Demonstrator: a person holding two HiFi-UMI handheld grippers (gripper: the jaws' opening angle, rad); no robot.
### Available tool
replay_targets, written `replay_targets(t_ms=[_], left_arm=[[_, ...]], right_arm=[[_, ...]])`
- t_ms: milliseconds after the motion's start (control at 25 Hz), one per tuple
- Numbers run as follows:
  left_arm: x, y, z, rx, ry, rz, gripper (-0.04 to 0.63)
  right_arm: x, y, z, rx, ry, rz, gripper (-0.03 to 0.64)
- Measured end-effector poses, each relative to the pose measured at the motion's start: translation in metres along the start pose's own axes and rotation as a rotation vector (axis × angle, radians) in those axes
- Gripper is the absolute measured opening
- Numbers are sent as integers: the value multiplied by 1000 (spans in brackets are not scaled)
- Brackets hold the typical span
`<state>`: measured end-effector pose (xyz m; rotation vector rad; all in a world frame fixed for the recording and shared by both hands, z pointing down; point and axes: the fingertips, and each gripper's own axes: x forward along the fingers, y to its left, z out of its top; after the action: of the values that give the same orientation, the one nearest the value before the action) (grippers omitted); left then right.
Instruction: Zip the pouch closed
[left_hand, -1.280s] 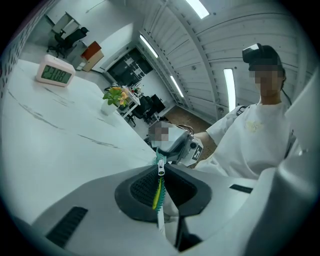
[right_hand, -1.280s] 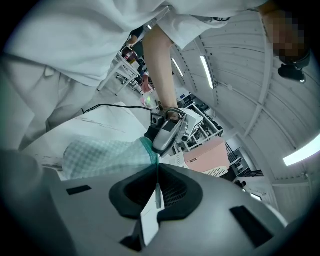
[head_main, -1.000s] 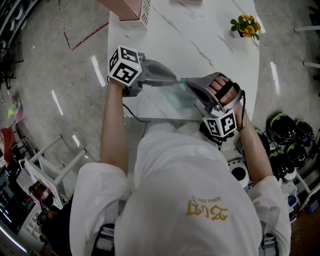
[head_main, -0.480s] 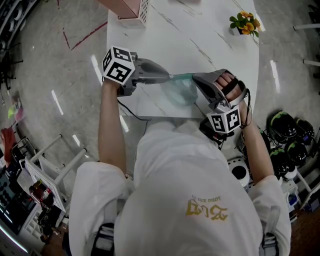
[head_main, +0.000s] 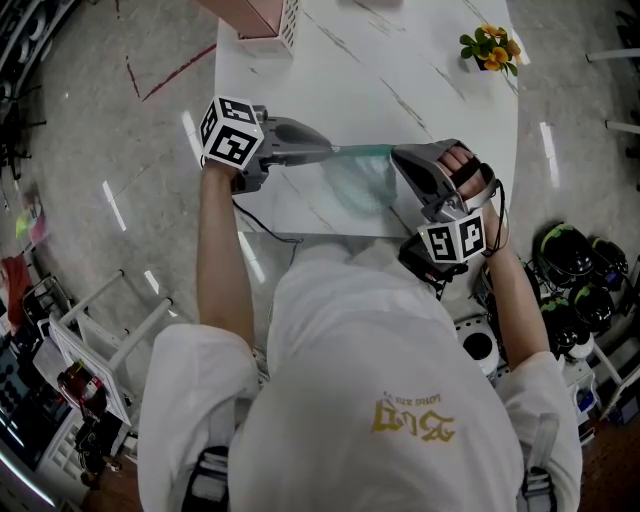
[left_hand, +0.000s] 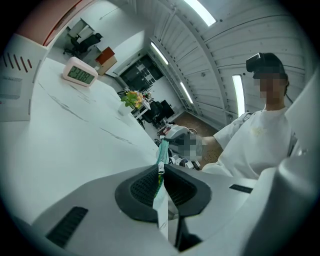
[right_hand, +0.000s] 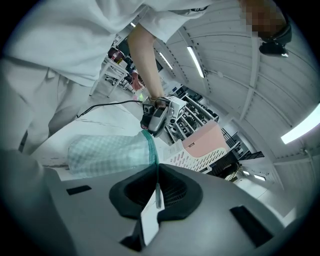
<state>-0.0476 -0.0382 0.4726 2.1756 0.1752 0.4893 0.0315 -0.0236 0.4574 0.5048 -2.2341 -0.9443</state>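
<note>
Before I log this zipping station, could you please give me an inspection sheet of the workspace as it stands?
Surface: white marble-look table.
Job's things: green checked pouch stretched over the table between both grippers, teal zip edge uppermost.
Clutter: pink-and-white basket and flower pot at the far end; small clock.
Grippers: left gripper shut on one pouch end; right gripper shut on the other.
Cables: black cable at the table's near edge.
Surroundings: glossy floor; dark helmets on the right.
</note>
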Motion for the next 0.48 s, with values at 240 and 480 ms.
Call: replay_targets(t_ms=[240,480], left_arm=[[-11,11,-6,-17,-8,37,52],[-19,18,-9,-31,-21,56,52]], right_arm=[[0,1,-15,44,25,13,23],[1,1,-19,67,22,41,23]])
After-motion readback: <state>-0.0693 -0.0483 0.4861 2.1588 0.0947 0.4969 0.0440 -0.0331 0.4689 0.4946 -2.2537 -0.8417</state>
